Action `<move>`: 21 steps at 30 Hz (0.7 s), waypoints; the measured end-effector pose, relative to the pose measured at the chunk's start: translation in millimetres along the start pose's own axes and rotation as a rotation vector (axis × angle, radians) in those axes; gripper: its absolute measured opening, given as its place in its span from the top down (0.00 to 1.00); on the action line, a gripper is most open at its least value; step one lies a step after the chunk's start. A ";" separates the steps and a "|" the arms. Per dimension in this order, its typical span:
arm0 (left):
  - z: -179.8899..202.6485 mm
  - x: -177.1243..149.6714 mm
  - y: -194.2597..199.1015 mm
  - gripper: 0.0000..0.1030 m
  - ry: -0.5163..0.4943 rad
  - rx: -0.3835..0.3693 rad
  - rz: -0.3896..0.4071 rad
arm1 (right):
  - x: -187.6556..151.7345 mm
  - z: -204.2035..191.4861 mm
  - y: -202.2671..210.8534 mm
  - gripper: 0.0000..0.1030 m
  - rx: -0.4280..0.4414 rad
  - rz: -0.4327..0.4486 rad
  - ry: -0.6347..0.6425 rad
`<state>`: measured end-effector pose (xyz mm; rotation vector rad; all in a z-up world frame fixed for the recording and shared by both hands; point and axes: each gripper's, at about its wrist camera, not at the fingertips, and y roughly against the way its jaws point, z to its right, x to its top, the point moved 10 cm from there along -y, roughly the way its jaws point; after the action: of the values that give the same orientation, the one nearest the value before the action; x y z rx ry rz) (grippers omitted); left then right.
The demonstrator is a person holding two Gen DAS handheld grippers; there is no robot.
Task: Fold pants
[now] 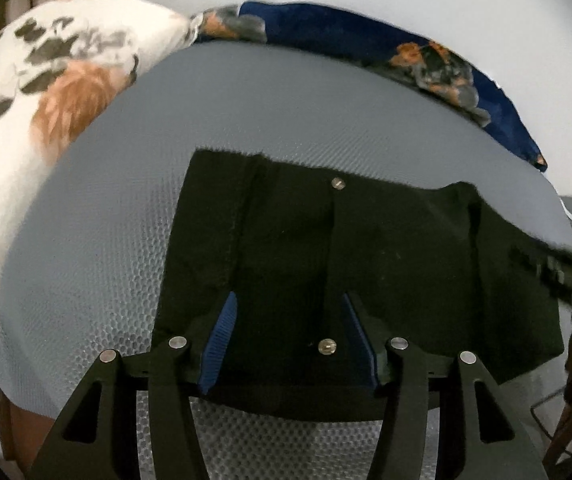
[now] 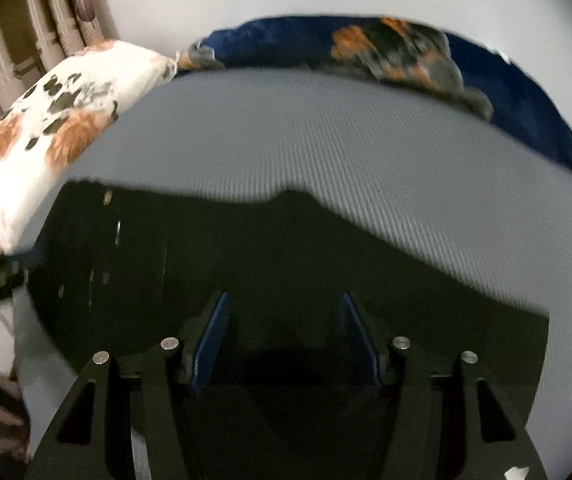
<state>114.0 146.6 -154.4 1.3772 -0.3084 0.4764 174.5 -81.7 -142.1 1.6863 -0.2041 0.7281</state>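
Left wrist view: your left gripper (image 1: 290,340) hangs with jaws spread, nothing pinched, over the black pants (image 1: 326,248) lying flat on the grey bed (image 1: 245,112). Right wrist view: your right gripper (image 2: 286,340) likewise stands spread above the pants (image 2: 265,248). Beyond lie a floral pillow (image 1: 45,80) and a blue pillow (image 1: 366,36).

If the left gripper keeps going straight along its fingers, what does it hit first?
Probably the black pants: the left gripper, jaws apart and empty, points down at that fabric on the grey mattress. Depth is unclear.
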 end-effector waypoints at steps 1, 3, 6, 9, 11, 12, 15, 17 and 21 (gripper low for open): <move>-2.3 -1.8 -4.4 0.47 0.006 -0.001 -0.015 | 8.6 -2.0 -6.8 0.46 -0.007 -0.001 0.007; -2.9 -5.6 -9.9 0.47 -0.007 0.007 -0.033 | 21.8 -4.8 -26.0 0.46 -0.033 -0.019 0.018; -3.1 -9.6 -16.6 0.47 -0.029 0.018 -0.046 | 23.7 0.0 -47.3 0.48 -0.069 -0.061 0.025; -3.3 -10.9 -18.2 0.47 -0.017 0.006 -0.049 | 22.2 13.2 -64.6 0.49 -0.119 -0.084 0.021; -2.7 -11.7 -19.1 0.47 -0.003 -0.009 -0.051 | 25.8 23.2 -71.2 0.48 -0.140 -0.086 0.001; -3.5 -10.8 -19.6 0.47 -0.001 -0.012 -0.051 | 25.3 24.3 -72.9 0.48 -0.130 -0.093 -0.012; -4.0 -10.2 -18.1 0.47 0.003 -0.022 -0.047 | 25.1 28.1 -75.6 0.46 -0.120 -0.104 -0.032; -4.3 -5.5 -11.6 0.47 0.038 -0.057 -0.031 | 24.8 26.7 -74.5 0.45 -0.127 -0.108 -0.028; -13.8 7.9 13.4 0.47 0.102 -0.145 0.022 | 27.3 25.7 -64.5 0.43 -0.100 -0.096 -0.071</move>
<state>113.2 162.9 -141.4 1.2057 -0.2692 0.5304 237.8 -82.1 -181.7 1.6165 -0.2045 0.5787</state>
